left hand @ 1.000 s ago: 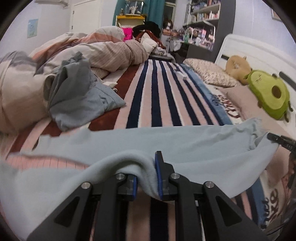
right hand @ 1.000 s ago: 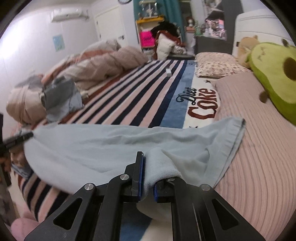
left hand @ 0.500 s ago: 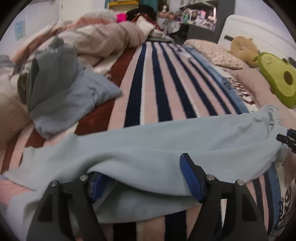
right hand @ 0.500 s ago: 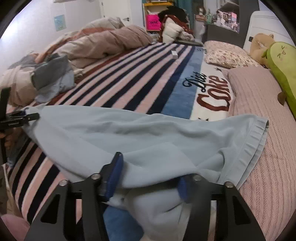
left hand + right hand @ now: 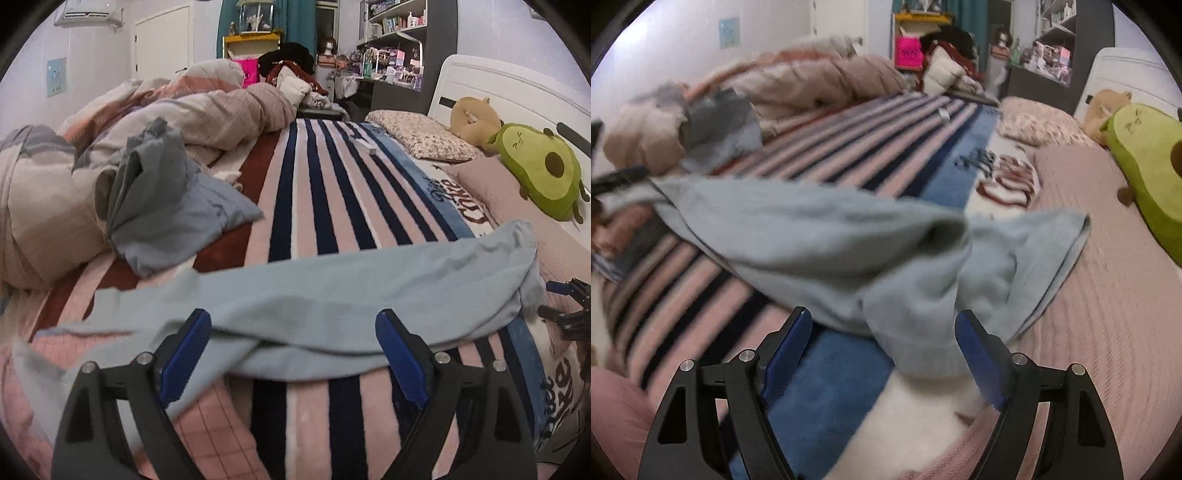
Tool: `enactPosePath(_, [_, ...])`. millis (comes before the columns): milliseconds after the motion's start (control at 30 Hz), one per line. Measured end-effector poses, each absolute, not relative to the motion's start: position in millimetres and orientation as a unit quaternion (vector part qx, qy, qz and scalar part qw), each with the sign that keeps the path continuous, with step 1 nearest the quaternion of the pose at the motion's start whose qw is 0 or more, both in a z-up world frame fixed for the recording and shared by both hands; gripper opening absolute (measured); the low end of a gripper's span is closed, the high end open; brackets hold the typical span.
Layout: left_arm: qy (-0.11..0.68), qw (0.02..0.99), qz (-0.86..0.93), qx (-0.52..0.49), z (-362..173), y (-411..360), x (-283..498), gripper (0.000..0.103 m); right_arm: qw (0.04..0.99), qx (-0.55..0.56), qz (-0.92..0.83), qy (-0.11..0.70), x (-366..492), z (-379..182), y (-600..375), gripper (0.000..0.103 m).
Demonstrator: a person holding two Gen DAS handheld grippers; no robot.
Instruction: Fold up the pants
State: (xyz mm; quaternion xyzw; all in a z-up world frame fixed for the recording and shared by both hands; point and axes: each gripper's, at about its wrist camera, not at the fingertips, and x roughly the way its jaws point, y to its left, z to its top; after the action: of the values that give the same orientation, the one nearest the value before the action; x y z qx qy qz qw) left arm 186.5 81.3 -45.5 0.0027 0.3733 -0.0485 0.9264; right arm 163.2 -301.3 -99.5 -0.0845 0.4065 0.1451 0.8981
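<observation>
Light blue pants [image 5: 332, 295] lie across the striped blanket [image 5: 325, 206], folded lengthwise into a long band. My left gripper [image 5: 293, 341] is open, its blue pads either side of the near fold edge, holding nothing. My right gripper [image 5: 884, 339] is open too, with the bunched waist end of the pants [image 5: 916, 295] lying loose between its pads. The right gripper's tips also show at the right edge of the left wrist view [image 5: 569, 306]. The right wrist view is motion blurred.
A grey-blue garment [image 5: 162, 206] lies heaped at the left beside a rumpled duvet [image 5: 184, 114]. An avocado plush [image 5: 543, 173] and pillows [image 5: 417, 136] sit at the right by the headboard. Shelves and clutter stand behind the bed.
Both grippers were shut on the pants' folded edge one second ago. Both have opened and let the cloth drop onto the blanket, then drawn back a little.
</observation>
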Motion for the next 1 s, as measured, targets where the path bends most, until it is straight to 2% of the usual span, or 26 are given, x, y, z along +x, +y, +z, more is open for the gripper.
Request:
enactPosePath(133, [0.389,0.920,-0.046,0.006,-59,82,185,0.088,0.903,-0.140,0.089,0.396,163,-127,-292,0.076])
enactPosePath(167, [0.393,0.918,-0.043,0.005,-63,83,187,0.088,0.901,-0.146,0.083,0.399,166,-131,-292,0.073])
enactPosePath(233, [0.396,0.917,-0.045,0.006,-66,82,187,0.088,0.902,-0.156,0.068,0.397,172,-135,-293,0.051])
enactPosePath(267, [0.395,0.917,-0.045,0.007,-66,82,187,0.088,0.902,-0.164,0.060,0.395,175,-133,-294,0.023])
enactPosePath(300, [0.394,0.918,-0.045,0.008,-67,82,189,0.088,0.904,-0.167,0.051,0.390,179,-129,-298,0.015])
enactPosePath(433, [0.391,0.919,-0.046,0.003,-66,84,196,0.088,0.920,-0.140,0.040,0.365,194,-101,-320,0.013])
enactPosePath(667, [0.396,0.917,-0.044,0.011,-72,79,211,0.088,0.920,-0.119,0.007,0.375,251,-74,-356,0.015])
enactPosePath(733, [0.397,0.917,-0.044,0.011,-74,79,215,0.088,0.919,-0.102,-0.012,0.380,268,-75,-367,0.023])
enactPosePath(800, [0.399,0.916,-0.044,0.011,-75,79,217,0.088,0.915,-0.087,-0.034,0.391,284,-78,-377,0.054])
enactPosePath(833, [0.399,0.916,-0.044,0.012,-75,78,218,0.088,0.914,-0.075,-0.038,0.398,291,-80,-384,0.058])
enactPosePath(933, [0.401,0.915,-0.043,0.015,-77,79,219,0.088,0.916,0.007,-0.013,0.400,292,-76,-403,0.061])
enactPosePath(1000, [0.401,0.915,-0.041,0.012,-78,80,218,0.088,0.919,0.048,0.010,0.392,282,-71,-409,0.072])
